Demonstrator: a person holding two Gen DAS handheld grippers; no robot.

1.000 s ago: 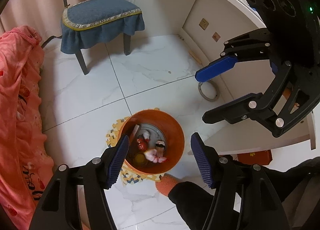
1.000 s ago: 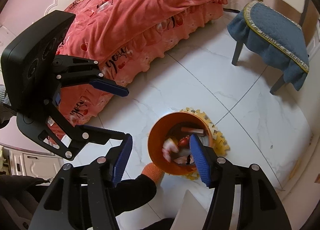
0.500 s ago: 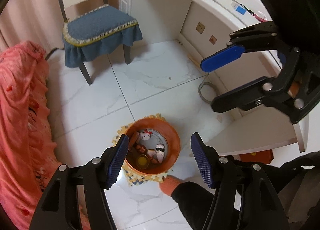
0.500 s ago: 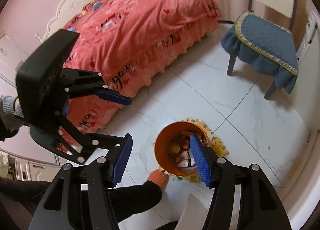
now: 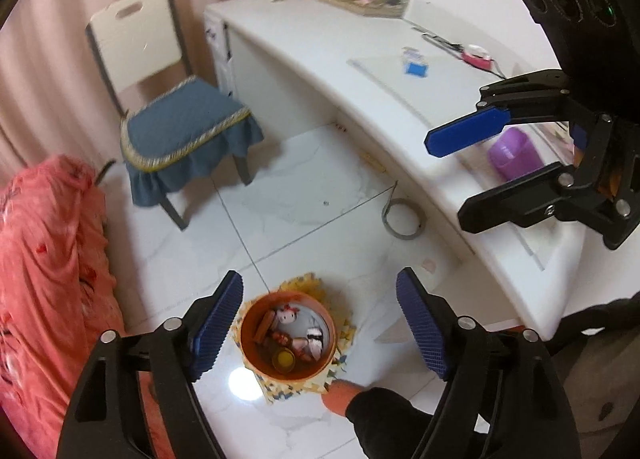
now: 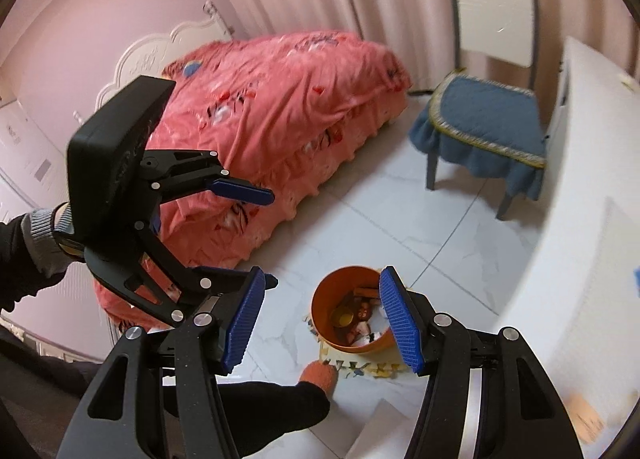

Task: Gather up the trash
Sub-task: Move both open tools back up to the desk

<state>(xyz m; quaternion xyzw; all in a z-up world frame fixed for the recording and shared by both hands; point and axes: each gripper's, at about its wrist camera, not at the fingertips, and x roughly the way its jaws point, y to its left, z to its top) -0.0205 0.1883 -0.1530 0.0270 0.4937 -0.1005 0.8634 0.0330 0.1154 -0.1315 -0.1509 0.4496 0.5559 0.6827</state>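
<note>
An orange trash bin (image 5: 289,373) stands on a yellow foam mat (image 5: 347,333) on the white tile floor, with several small pieces of trash inside, among them a yellow lid (image 5: 283,359). My left gripper (image 5: 319,276) hangs high above the bin. Its jaws are opening and nothing is between them. The right wrist view shows the same bin (image 6: 325,319) far below my right gripper (image 6: 322,273), whose jaws are opening slightly and hold nothing. Each gripper shows in the other's view: the right gripper (image 5: 446,181) over the desk, the left gripper (image 6: 264,235) beside the bed.
A white desk (image 5: 360,71) with a purple cup (image 5: 514,153) and small items runs along the right. A blue-cushioned chair (image 5: 184,123) stands behind the bin, a pink-covered bed (image 6: 280,99) to the left. A person's orange-socked foot (image 5: 336,399) touches the mat. A grey ring (image 5: 402,219) lies on the floor.
Both grippers have risen well away from the bin, which now looks smaller and farther. The desktop has come into view. The left jaws stand wider than before.
</note>
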